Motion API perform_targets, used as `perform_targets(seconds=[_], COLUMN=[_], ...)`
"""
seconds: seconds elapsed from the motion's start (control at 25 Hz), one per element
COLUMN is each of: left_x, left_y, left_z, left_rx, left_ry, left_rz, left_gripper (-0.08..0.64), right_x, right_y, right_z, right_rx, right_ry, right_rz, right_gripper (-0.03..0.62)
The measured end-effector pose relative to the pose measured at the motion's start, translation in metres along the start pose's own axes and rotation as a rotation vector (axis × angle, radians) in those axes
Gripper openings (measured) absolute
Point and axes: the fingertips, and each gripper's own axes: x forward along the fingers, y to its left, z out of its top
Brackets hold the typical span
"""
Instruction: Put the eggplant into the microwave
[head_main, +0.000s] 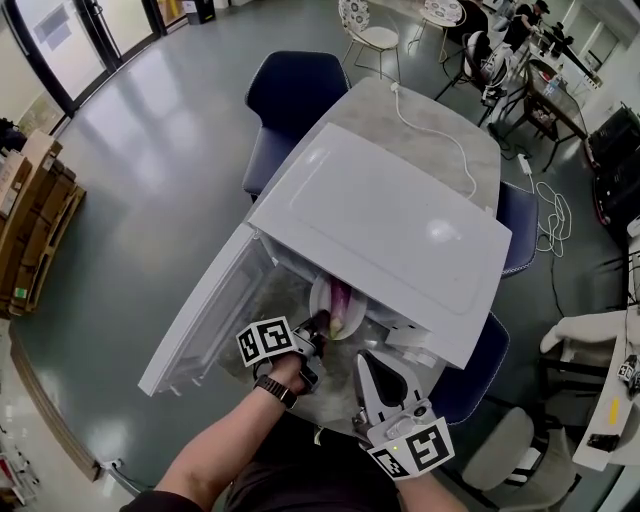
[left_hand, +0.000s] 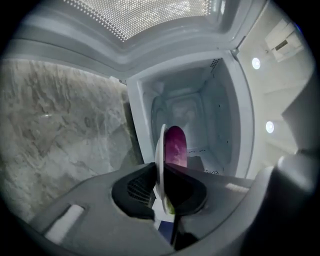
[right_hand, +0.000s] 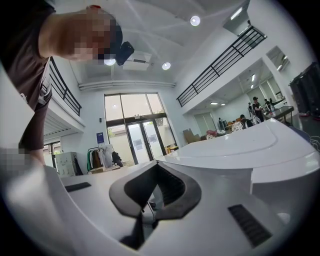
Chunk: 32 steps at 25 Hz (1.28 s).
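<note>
A white microwave (head_main: 390, 220) stands on a marble table (head_main: 440, 105), and its door (head_main: 205, 310) hangs open to the left. My left gripper (head_main: 318, 332) is shut on the rim of a white plate (head_main: 325, 300) that carries the purple eggplant (head_main: 341, 303), right at the oven's mouth. In the left gripper view the plate (left_hand: 160, 147) stands edge-on between the pads, the eggplant (left_hand: 175, 145) lies against it, and the empty cavity (left_hand: 200, 110) is straight ahead. My right gripper (head_main: 375, 365) hovers by the microwave's front right corner. Its jaws (right_hand: 147, 207) are together with nothing in them.
Dark blue chairs (head_main: 290, 95) stand around the table. A white power cable (head_main: 440, 130) runs over the tabletop behind the microwave. Cardboard boxes (head_main: 35, 230) are stacked on the floor at the far left. The marble top (left_hand: 60, 130) shows left of the cavity.
</note>
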Motion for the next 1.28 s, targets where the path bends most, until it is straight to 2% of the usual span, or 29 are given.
perform_targets(seconds=[0.28, 0.56, 0.64, 0.76, 0.88, 1.0, 1.16, 1.28], left_x=[0.014, 0.023, 0.025, 0.025, 0.026, 0.025, 0.009, -0.006], left_y=[0.004, -0.007, -0.009, -0.014, -0.019, -0.025, -0.029, -0.026], left_z=[0.008, 0.021, 0.025, 0.032, 0.035, 0.039, 0.046, 0.043], left_rx=[-0.002, 0.120, 0.170, 0.320, 0.454, 0.562, 0.644, 0.652], left_ry=[-0.018, -0.051, -0.063, -0.097, -0.129, -0.183, -0.270, -0.287], left_rz=[0.001, -0.023, -0.021, -0.001, 0.002, 0.000, 0.014, 0.049], left_gripper=[0.032, 0.034, 0.034, 0.035, 0.129, 0.133, 0.133, 0.133], right_x=[0.001, 0.001, 0.001, 0.001, 0.001, 0.000, -0.001, -0.002], right_y=[-0.002, 0.001, 0.001, 0.003, 0.006, 0.007, 0.008, 0.008], right_z=[-0.007, -0.009, -0.011, -0.014, -0.015, -0.018, -0.021, -0.020], right_rx=[0.015, 0.030, 0.036, 0.046, 0.050, 0.054, 0.057, 0.057], right_ry=[0.003, 0.013, 0.017, 0.027, 0.034, 0.042, 0.053, 0.055], right_rz=[0.002, 0.022, 0.027, 0.037, 0.055, 0.065, 0.068, 0.069], right_gripper=[0.002, 0.002, 0.002, 0.002, 0.002, 0.002, 0.002, 0.002])
